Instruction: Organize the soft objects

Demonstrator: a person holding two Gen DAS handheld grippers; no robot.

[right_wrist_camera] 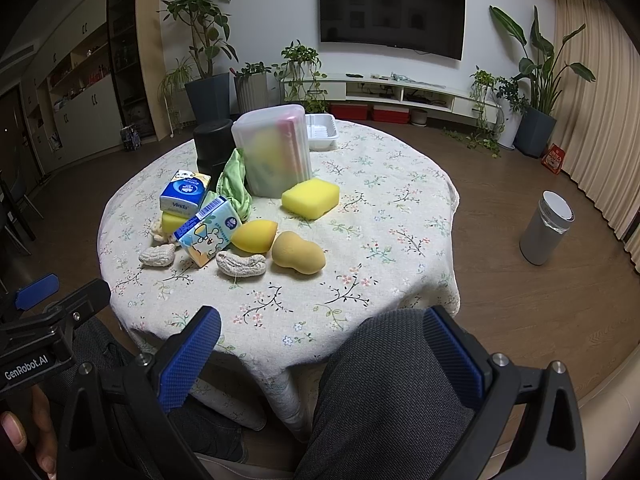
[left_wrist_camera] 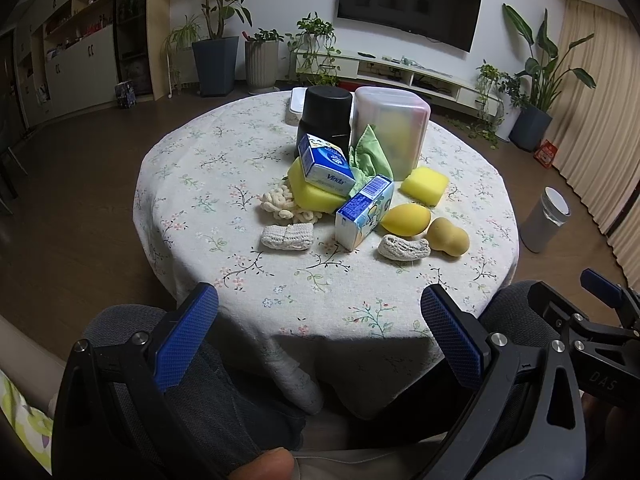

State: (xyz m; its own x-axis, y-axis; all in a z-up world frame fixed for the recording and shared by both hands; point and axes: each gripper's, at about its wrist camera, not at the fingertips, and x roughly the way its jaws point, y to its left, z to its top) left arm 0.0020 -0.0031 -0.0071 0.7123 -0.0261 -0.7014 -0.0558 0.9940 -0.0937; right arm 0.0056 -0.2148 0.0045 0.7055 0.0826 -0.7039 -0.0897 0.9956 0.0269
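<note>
A pile of soft things lies on the round floral table (left_wrist_camera: 224,168): two yellow sponges (left_wrist_camera: 425,185) (right_wrist_camera: 310,197), two tissue packs (left_wrist_camera: 326,164) (right_wrist_camera: 208,232), a green cloth (left_wrist_camera: 370,152), a yellow egg sponge (left_wrist_camera: 405,221) (right_wrist_camera: 254,236), a tan gourd sponge (left_wrist_camera: 448,237) (right_wrist_camera: 298,258) and knitted cream pieces (left_wrist_camera: 286,237) (right_wrist_camera: 241,265). A clear lidded bin (left_wrist_camera: 390,128) (right_wrist_camera: 276,148) stands behind them. My left gripper (left_wrist_camera: 320,332) and right gripper (right_wrist_camera: 320,352) are both open and empty, held low at the table's near edge over the person's knees.
A black canister (left_wrist_camera: 325,118) (right_wrist_camera: 212,146) stands beside the bin and a white tray (right_wrist_camera: 322,130) behind it. A grey waste bin (right_wrist_camera: 546,228) stands on the floor to the right. Potted plants, a low white TV shelf (right_wrist_camera: 400,92) and a wall TV line the far wall.
</note>
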